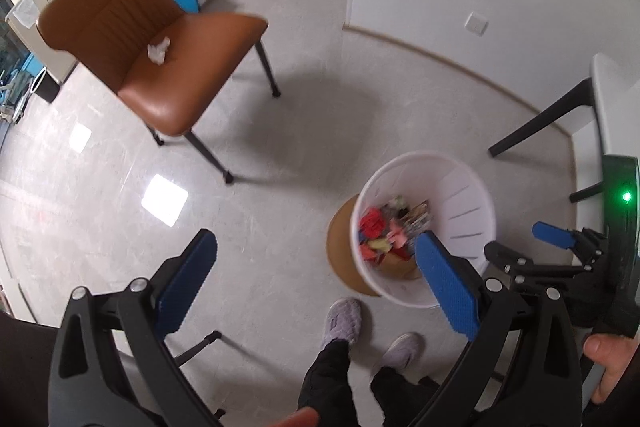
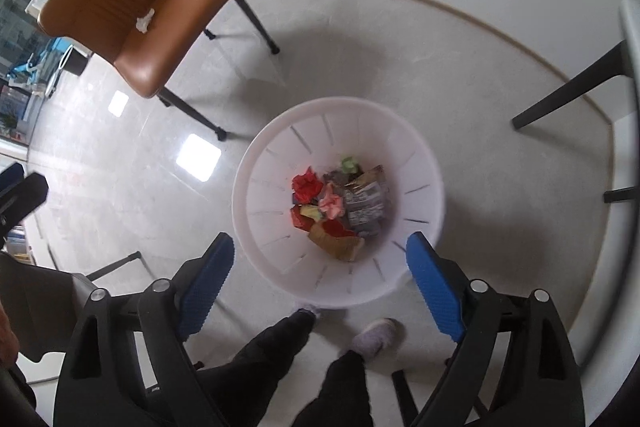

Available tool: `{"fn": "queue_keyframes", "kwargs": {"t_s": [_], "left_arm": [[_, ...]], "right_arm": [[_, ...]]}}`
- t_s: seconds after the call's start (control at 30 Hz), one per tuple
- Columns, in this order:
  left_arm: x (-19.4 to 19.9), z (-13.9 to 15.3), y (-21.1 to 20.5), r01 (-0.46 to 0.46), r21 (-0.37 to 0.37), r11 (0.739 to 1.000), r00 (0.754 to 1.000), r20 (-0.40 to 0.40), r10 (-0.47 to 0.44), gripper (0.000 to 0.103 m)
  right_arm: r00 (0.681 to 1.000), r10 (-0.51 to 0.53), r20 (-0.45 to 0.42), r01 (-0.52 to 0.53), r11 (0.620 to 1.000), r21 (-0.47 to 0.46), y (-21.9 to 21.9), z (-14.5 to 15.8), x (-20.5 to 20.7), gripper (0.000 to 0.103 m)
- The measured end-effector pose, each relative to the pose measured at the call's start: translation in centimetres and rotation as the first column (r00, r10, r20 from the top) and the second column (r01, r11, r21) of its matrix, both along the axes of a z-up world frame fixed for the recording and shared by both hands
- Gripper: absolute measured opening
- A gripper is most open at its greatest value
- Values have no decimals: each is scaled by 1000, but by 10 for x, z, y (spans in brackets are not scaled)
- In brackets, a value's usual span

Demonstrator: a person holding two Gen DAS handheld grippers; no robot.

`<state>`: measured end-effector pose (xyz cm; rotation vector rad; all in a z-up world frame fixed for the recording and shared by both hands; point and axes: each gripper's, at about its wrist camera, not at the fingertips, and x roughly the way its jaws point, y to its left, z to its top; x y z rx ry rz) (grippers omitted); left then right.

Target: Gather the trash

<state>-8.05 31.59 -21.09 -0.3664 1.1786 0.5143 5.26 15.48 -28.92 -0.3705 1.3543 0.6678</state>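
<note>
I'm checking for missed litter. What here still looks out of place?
A crumpled white tissue lies on the brown chair seat, not with the rubbish in the white bin.

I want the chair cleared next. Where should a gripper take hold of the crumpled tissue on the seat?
Pinch the tissue across its raised middle, coming from above. It is a loose wad lying on the flat seat of the chair, close to the backrest, so a sideways approach looks blocked there.
</note>
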Motion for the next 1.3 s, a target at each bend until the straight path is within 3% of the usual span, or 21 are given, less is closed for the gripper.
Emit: {"fn": "queue_keyframes", "kwargs": {"t_s": [0.07,0.23,0.4,0.6,0.8,1.3], "left_arm": [[0,33,-10,-4,8,1000,999,50,3,95],[-6,134,-46,-11,79,997,980,197,-5,95],[-18,230,-87,-40,186,982,944,330,-24,95],[-41,316,-136,-81,267,960,898,437,-46,95],[-61,342,-157,-137,305,943,884,466,-22,95],[-67,340,-163,-154,301,941,897,442,5,95]], "right_arm": [[999,-11,47,11,1000,17,-9,34,-1,93],[975,-59,212,35,993,116,-53,157,-12,98],[901,-107,421,4,971,237,-103,282,-37,101],[830,-140,539,-49,946,321,-144,368,-69,101],[785,-177,594,-64,930,362,-165,394,-89,101],[807,-173,565,-80,916,394,-162,390,-97,101]]}}
